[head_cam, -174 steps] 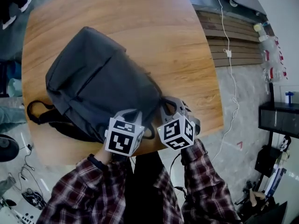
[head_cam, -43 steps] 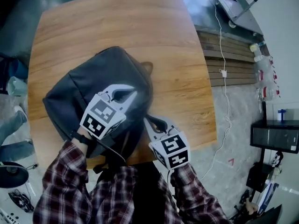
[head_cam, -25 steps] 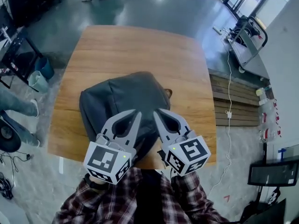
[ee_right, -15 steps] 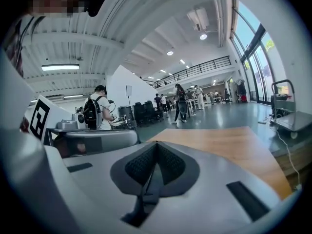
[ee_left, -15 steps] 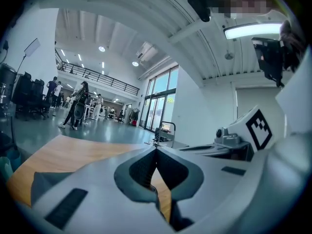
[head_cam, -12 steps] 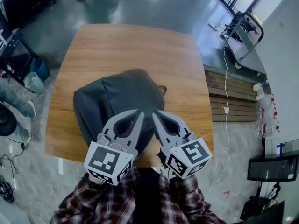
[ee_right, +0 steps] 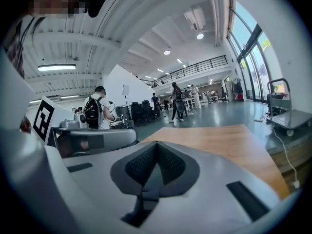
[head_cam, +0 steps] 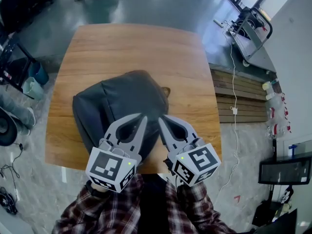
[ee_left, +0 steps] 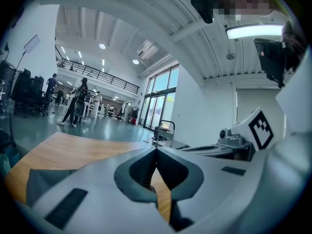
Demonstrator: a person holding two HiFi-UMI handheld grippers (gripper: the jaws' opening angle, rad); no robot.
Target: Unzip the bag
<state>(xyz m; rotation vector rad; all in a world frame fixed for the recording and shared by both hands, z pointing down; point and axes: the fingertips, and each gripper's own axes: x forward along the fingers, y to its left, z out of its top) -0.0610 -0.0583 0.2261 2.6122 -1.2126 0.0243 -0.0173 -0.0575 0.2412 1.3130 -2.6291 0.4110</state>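
Plainly, neither tool is working on the zip at this moment. The dark grey bag (head_cam: 122, 101) lies on the wooden table (head_cam: 131, 43), toward the table's near edge and a little left of its middle. Both tongs hang side by side above that near edge, their tips over the bag's nearest part. The left gripper (head_cam: 144, 117) has its jaws pressed together with nothing between them, and the right gripper (head_cam: 162, 118) is likewise closed and empty. No zipper pull is held. Whether the zip is open cannot be read from above; no gaping mouth shows, so the unzipping looks unconfirmed at best.
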